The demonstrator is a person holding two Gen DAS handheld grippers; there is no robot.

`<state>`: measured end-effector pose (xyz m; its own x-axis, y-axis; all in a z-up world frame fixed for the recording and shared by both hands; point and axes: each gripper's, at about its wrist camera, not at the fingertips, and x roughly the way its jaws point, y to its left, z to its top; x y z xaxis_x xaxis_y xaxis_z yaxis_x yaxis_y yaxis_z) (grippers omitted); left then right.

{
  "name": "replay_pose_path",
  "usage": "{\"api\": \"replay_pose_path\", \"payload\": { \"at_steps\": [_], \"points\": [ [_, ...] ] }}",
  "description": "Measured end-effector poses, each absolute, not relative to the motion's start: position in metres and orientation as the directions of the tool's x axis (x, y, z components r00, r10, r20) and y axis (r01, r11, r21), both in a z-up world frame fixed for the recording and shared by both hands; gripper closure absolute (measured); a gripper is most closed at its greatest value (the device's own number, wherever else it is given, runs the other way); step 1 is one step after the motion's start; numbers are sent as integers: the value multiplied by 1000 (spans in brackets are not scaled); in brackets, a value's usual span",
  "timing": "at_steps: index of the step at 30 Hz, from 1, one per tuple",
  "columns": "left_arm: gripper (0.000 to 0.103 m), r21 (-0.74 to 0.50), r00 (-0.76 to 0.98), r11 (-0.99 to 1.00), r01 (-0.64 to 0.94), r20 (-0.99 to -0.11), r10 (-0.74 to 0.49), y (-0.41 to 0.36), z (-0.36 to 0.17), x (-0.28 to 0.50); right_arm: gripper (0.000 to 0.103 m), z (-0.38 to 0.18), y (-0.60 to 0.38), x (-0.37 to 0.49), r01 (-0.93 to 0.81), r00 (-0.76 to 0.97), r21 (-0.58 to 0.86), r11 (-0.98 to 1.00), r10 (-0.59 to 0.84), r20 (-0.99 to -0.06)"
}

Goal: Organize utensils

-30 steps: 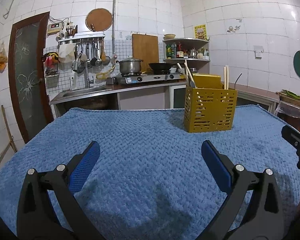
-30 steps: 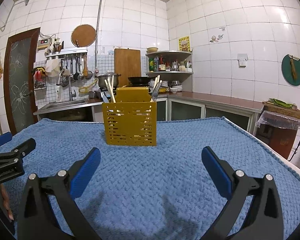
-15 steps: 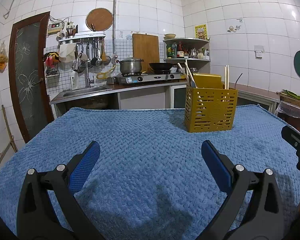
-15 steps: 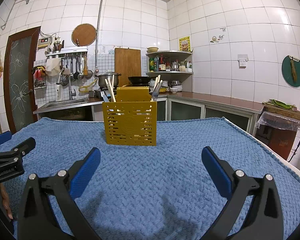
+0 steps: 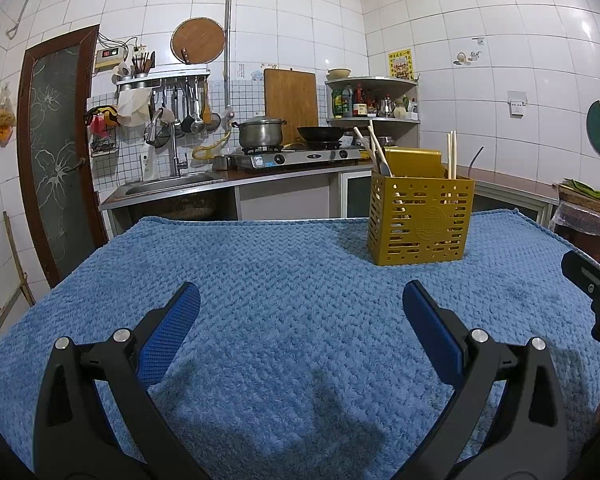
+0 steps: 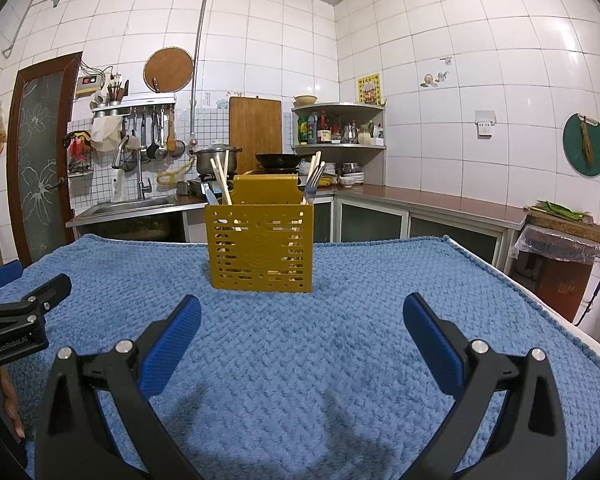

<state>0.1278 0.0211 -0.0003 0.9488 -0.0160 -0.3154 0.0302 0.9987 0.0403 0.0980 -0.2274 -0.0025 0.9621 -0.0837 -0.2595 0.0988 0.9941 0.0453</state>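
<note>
A yellow perforated utensil holder (image 5: 420,220) (image 6: 260,248) stands upright on the blue towel (image 5: 284,280) (image 6: 340,320) that covers the table. Chopsticks (image 5: 453,154) (image 6: 221,180), a fork (image 6: 312,188) and other utensils stick out of its top. My left gripper (image 5: 300,308) is open over bare towel, well short of the holder, which lies ahead and to its right. My right gripper (image 6: 302,312) is open too, with the holder straight ahead beyond its blue pads (image 6: 172,344). Each gripper shows at the edge of the other's view.
Behind the table runs a kitchen counter with a sink (image 5: 172,182), a pot (image 5: 260,132) and a wok (image 5: 320,133) on a stove. The towel's right edge (image 6: 540,304) drops off beside a plastic-covered cabinet (image 6: 560,256). A door (image 5: 56,152) stands far left.
Both grippers stay open and almost still. The holder sits very slightly lower in each view than a second ago.
</note>
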Motion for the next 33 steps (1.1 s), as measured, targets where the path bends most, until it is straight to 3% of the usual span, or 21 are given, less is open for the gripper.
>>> {"api": "replay_pose_path", "payload": {
  "at_steps": [33],
  "points": [
    [5,44,949,998,34,-314,-18,21,2,128,4,-2,-229,98,98,962,41,994,-84,-259]
  ]
}}
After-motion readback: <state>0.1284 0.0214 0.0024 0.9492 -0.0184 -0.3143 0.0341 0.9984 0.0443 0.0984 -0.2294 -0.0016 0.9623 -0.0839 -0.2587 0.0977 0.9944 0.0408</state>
